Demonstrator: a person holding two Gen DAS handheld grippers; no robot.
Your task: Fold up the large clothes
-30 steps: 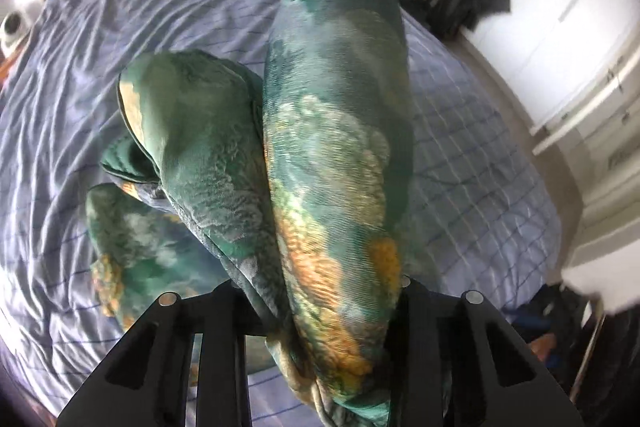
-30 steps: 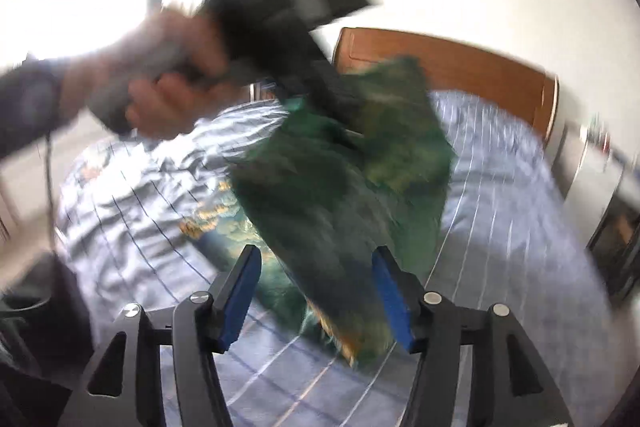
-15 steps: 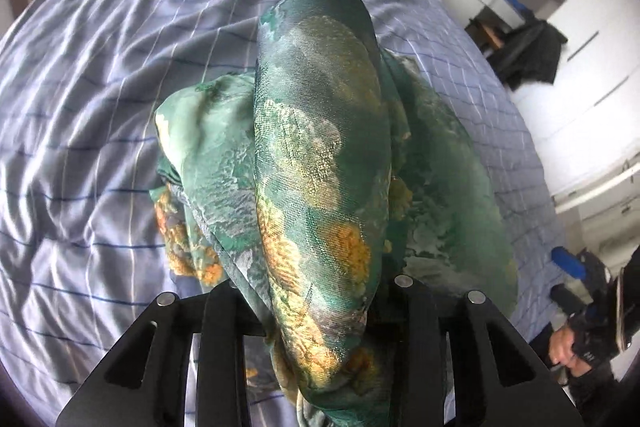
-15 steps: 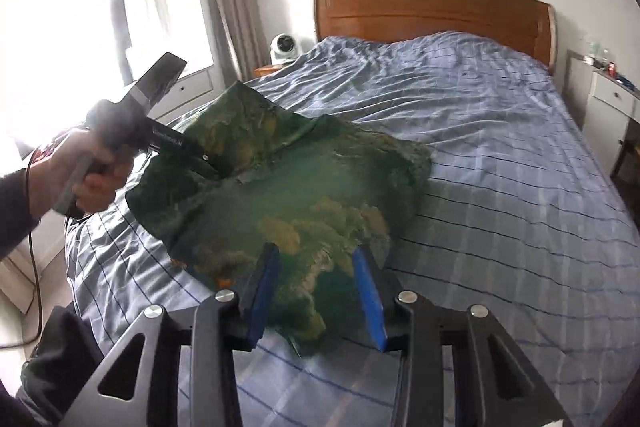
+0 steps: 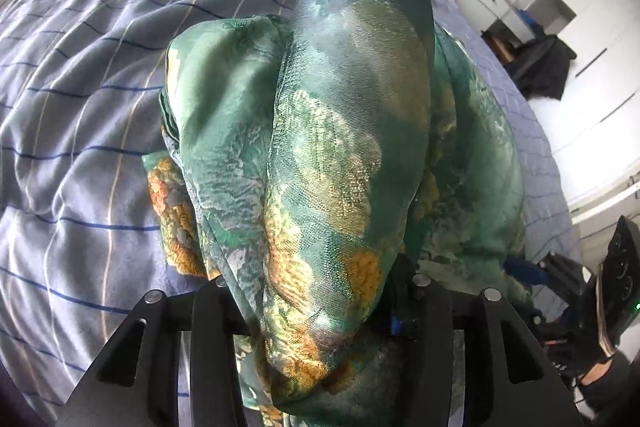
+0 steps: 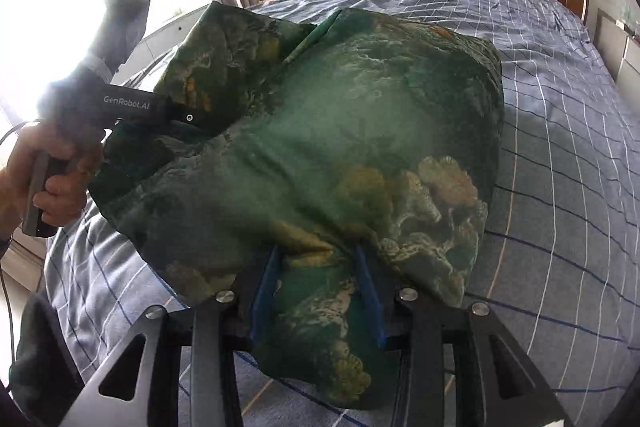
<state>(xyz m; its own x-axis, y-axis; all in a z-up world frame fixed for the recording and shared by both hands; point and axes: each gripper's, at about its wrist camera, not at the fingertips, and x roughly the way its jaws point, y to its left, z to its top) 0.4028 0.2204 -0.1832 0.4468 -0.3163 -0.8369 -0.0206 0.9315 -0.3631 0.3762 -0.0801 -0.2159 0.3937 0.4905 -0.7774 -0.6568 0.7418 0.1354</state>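
L gripper (image 5: 320, 307) jaws opening, green cloth (image 6: 320, 147) bunched betw. them; R gripper (image 6: 316, 291) clamped on cloth edge over bed (image 6: 560, 187).

Green patterned garment (image 6: 320, 131) draped over a blue checked bed (image 6: 560, 187), pinched between the right gripper's (image 6: 316, 291) blue fingers (image 6: 366, 291); left gripper (image 6: 176, 111), hand-held, opening at its far corner.

Garment (image 6: 320, 131): one large piece, glossy dark-green fabric with woven gold, orange and pale motifs. Bunched and partly doubled over, not flat; one fold humped upward, near edge gathered and drooping. Lies on the striped blue bed (image 6: 560, 155), toward its near side
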